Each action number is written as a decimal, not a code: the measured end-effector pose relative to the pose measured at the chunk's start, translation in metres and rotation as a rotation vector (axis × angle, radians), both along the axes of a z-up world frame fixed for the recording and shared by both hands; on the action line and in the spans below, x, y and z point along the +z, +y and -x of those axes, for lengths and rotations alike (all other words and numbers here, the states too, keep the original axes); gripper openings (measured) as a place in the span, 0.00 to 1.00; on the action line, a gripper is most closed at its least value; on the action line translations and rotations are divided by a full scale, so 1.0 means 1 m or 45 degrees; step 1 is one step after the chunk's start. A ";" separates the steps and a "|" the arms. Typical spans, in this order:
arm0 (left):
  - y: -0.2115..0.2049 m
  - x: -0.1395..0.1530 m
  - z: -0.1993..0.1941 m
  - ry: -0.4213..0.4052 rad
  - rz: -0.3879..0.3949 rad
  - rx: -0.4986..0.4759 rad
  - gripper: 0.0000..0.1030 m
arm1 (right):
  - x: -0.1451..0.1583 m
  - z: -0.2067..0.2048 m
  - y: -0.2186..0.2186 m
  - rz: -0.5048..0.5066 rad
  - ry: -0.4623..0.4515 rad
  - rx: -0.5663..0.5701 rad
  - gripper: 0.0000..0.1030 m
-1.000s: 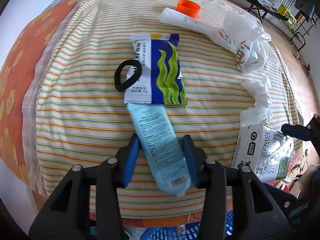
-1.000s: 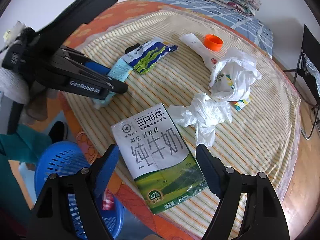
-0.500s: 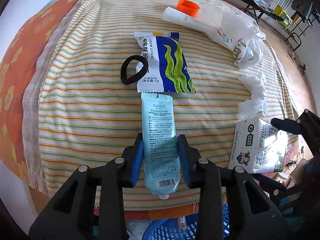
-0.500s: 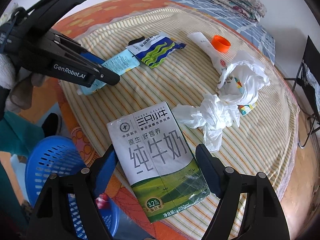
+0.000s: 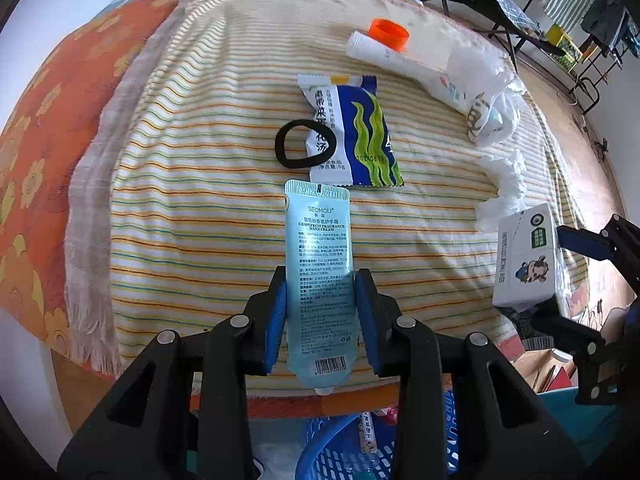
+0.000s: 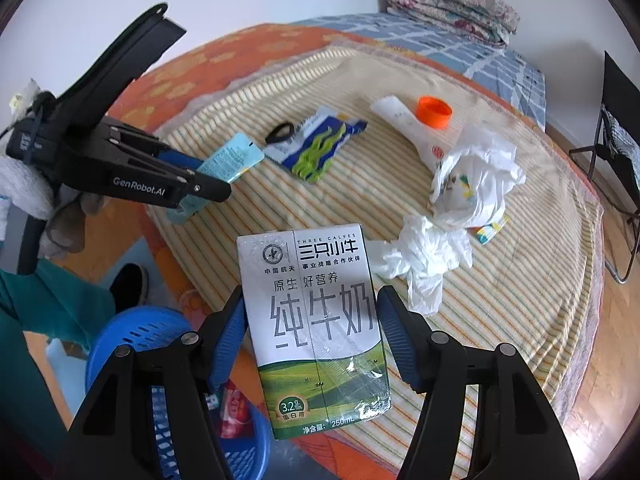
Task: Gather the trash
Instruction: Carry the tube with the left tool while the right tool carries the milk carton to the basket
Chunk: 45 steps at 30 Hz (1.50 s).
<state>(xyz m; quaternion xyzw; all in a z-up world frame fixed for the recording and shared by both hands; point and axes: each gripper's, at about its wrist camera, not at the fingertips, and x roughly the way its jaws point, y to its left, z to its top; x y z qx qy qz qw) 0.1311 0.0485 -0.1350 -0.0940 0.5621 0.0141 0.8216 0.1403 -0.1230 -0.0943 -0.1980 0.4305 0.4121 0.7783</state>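
My left hand-held gripper (image 5: pixel 320 316) pinches the hand cream tube (image 5: pixel 319 276); my right hand-held gripper (image 6: pixel 310 330) clamps the milk carton (image 6: pixel 316 328), both lifted at the bed's near edge. Slick tube could slip and miss the blue basket (image 6: pixel 132 336) below. Snack wrapper (image 5: pixel 356 132), hair tie (image 5: pixel 292 148), tissues (image 6: pixel 424 260) remain; nothing blocks.

We read the hand cream tube (image 5: pixel 319 276) between the left gripper (image 5: pixel 320 312) pads as glossy soft plastic, and the milk carton (image 6: pixel 316 328) in the right gripper (image 6: pixel 310 334) as coated paperboard with shiny crinkled film. Ahead lie matt woven striped cloth (image 5: pixel 200 208), crumpled tissue (image 6: pixel 428 260), glossy snack wrapper (image 5: pixel 356 128); the blue basket (image 6: pixel 132 336) below looks like perforated plastic.
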 end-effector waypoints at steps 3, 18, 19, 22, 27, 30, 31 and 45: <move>0.008 0.007 0.007 -0.014 0.016 0.007 0.32 | 0.005 -0.003 -0.002 -0.021 -0.006 -0.025 0.62; 0.016 0.063 0.061 -0.156 0.061 -0.040 0.32 | 0.060 0.024 -0.036 -0.236 -0.076 -0.137 0.62; 0.014 0.064 0.066 -0.161 0.062 -0.044 0.32 | 0.063 0.030 -0.038 -0.247 -0.085 -0.135 0.62; 0.010 0.066 0.079 -0.163 0.072 -0.062 0.32 | 0.067 0.045 -0.044 -0.279 -0.092 -0.139 0.62; -0.007 0.052 0.096 -0.134 0.053 -0.109 0.32 | 0.056 0.072 -0.051 -0.329 -0.016 -0.156 0.62; -0.017 0.040 0.105 -0.113 0.077 -0.118 0.32 | 0.048 0.090 -0.055 -0.324 -0.010 -0.150 0.62; -0.020 0.036 0.110 -0.104 0.088 -0.123 0.32 | 0.045 0.094 -0.056 -0.324 -0.004 -0.150 0.62; -0.059 -0.002 0.160 -0.013 0.138 -0.186 0.32 | 0.002 0.149 -0.055 -0.276 0.112 -0.082 0.62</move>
